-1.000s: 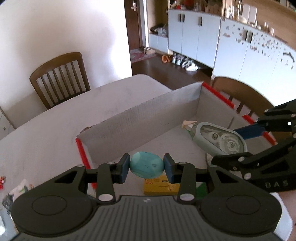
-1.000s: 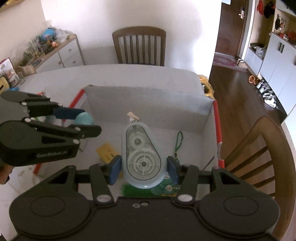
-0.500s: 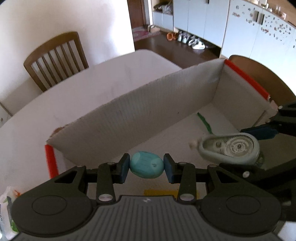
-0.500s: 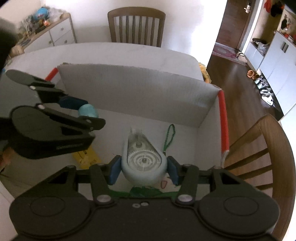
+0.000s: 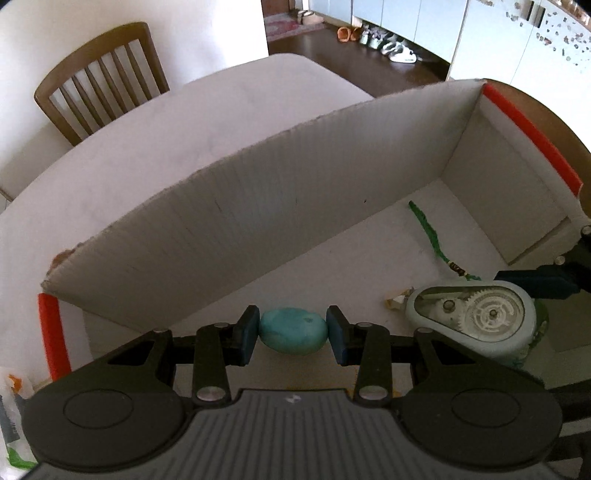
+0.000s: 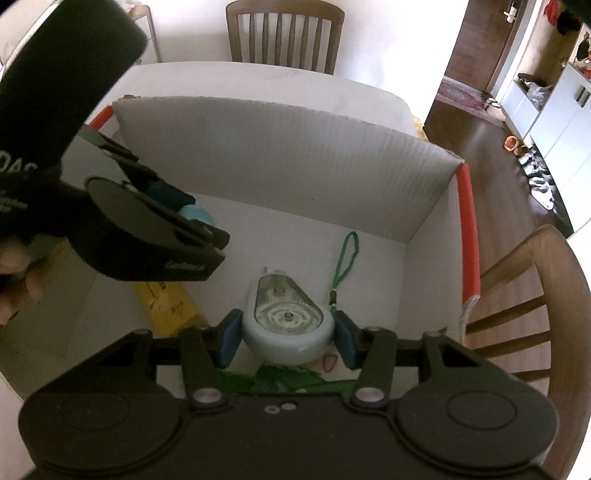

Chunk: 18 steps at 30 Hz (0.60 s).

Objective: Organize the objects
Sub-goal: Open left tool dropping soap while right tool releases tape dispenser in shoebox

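My left gripper (image 5: 292, 334) is shut on a turquoise egg-shaped object (image 5: 293, 336), held inside a white corrugated box (image 5: 258, 206) with red-taped edges. My right gripper (image 6: 286, 334) is shut on a pale blue correction-tape dispenser (image 6: 286, 325) with visible gears, low over the box floor. The dispenser also shows at the right of the left wrist view (image 5: 472, 321). The left gripper appears at the left of the right wrist view (image 6: 147, 236), with the turquoise object (image 6: 195, 214) between its fingers.
On the box floor lie a green cord (image 6: 345, 258), a yellow packet (image 6: 170, 302) and a green printed item (image 6: 280, 380). The box stands on a white table (image 5: 184, 122). Wooden chairs stand behind (image 6: 284, 33) and to the right (image 6: 528, 295).
Both grippers have moved lower and deeper into the box, each keeping its object. The dispenser now sits close to the box floor.
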Tool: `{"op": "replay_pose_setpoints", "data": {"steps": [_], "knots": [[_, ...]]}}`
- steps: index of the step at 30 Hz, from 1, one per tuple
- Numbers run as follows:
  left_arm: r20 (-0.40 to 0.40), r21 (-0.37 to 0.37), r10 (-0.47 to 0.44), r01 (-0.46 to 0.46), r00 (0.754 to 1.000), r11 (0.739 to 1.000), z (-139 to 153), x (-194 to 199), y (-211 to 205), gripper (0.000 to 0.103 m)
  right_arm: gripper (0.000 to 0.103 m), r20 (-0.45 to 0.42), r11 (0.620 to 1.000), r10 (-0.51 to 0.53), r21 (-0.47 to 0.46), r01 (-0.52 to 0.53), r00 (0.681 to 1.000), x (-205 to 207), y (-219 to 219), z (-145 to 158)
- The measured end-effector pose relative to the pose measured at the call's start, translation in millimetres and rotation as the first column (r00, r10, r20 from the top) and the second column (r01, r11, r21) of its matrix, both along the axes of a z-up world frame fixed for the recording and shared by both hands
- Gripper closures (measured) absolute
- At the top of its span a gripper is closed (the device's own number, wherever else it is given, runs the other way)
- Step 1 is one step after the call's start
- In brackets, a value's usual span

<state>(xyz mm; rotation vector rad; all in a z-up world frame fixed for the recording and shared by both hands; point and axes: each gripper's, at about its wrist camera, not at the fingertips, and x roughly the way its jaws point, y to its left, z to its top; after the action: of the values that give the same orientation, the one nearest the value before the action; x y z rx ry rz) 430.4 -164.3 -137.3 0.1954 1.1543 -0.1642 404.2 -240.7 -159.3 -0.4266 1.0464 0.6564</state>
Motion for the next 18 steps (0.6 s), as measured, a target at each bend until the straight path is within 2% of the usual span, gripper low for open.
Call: {"op": "replay_pose_setpoints", "data": {"steps": [8,10,12,18], "knots": [[-0.030,0.021,-0.006,0.006,1.000,1.000,-6,-2,0,0.062,0.049,-0.010,1.000,0.015,0.009,-0.015,1.000,-1,0,0],[-0.020,0.025,0.003,-0.003,1.000,1.000,-5,-5,2,0.050,0.046,-0.007,1.000,0.012,0.012,-0.012,1.000,-2,-1,2],[-0.001,0.008,0.006,-0.006,1.000,1.000,-1,-8,3,0.045,0.042,-0.007,1.000,0.005,0.019,-0.005,1.000,2,-3,5],[0.038,-0.032,0.030,-0.029,0.999,0.999,12,-16,16,0.044,0.042,0.008,0.999,0.004,0.050,-0.004,1.000,-4,-8,18]]}}
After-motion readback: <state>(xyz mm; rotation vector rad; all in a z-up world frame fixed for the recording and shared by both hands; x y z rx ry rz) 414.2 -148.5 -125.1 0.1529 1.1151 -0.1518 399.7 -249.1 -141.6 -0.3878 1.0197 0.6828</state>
